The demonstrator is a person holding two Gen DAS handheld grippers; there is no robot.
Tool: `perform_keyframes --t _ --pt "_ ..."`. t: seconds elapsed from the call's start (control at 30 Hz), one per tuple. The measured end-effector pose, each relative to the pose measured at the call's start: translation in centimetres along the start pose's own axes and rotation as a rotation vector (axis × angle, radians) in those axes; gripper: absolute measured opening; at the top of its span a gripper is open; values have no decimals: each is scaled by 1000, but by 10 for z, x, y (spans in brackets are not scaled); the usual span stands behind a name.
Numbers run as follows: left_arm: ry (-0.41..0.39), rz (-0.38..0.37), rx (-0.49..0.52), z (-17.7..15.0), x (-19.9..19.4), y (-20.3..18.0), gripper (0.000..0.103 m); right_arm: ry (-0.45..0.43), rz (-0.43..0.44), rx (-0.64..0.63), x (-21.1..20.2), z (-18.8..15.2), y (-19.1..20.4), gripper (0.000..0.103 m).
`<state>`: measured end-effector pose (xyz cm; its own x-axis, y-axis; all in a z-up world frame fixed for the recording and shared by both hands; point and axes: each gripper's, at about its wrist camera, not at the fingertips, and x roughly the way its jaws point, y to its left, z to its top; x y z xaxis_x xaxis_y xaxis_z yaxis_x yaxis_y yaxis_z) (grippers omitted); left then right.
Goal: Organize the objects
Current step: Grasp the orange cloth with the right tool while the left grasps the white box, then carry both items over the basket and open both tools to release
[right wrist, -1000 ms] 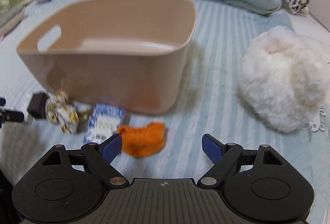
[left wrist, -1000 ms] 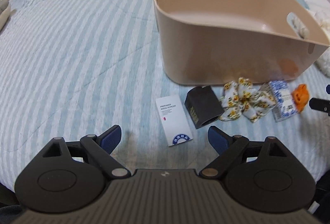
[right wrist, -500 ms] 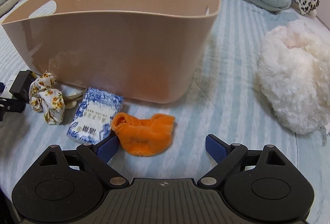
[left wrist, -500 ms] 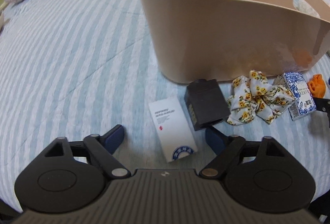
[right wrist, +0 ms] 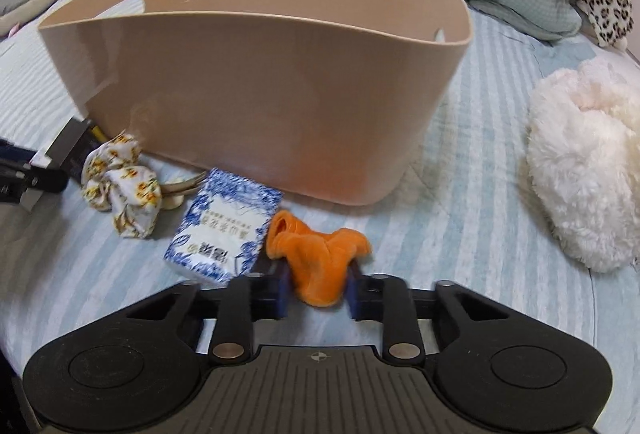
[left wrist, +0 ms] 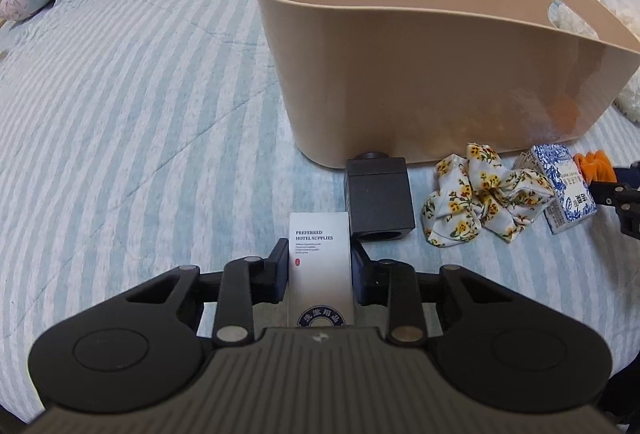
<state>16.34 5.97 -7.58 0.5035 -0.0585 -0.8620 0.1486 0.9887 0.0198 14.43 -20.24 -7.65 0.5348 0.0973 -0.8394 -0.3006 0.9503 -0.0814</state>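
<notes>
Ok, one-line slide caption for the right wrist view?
Right gripper closed on crumpled orange cloth on the striped bedspread, before the tall beige plastic bin.

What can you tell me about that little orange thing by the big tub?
The orange cloth is a small, soft, fleecy piece, crumpled into folds with one end curled into a little tube. It lies on the striped bedcover, just in front of the tan tub and right beside the blue-and-white packet. The right gripper has its two blue fingers closed against the cloth's near end. From the left wrist view only an orange edge shows.
</notes>
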Motion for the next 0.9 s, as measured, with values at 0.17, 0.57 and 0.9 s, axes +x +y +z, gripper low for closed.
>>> perform_keyframes --t 0.17,0.57,0.9 --pt "-6 14 -4 -9 -12 8 32 -5 11 18 -7 0 -3 9" --pt "-135 1 30 9 -58 -7 32 -169 13 68 -62 -3 -5 9" --pt "-318 -13 27 52 -105 -19 32 -408 -18 97 -115 33 -17 9"
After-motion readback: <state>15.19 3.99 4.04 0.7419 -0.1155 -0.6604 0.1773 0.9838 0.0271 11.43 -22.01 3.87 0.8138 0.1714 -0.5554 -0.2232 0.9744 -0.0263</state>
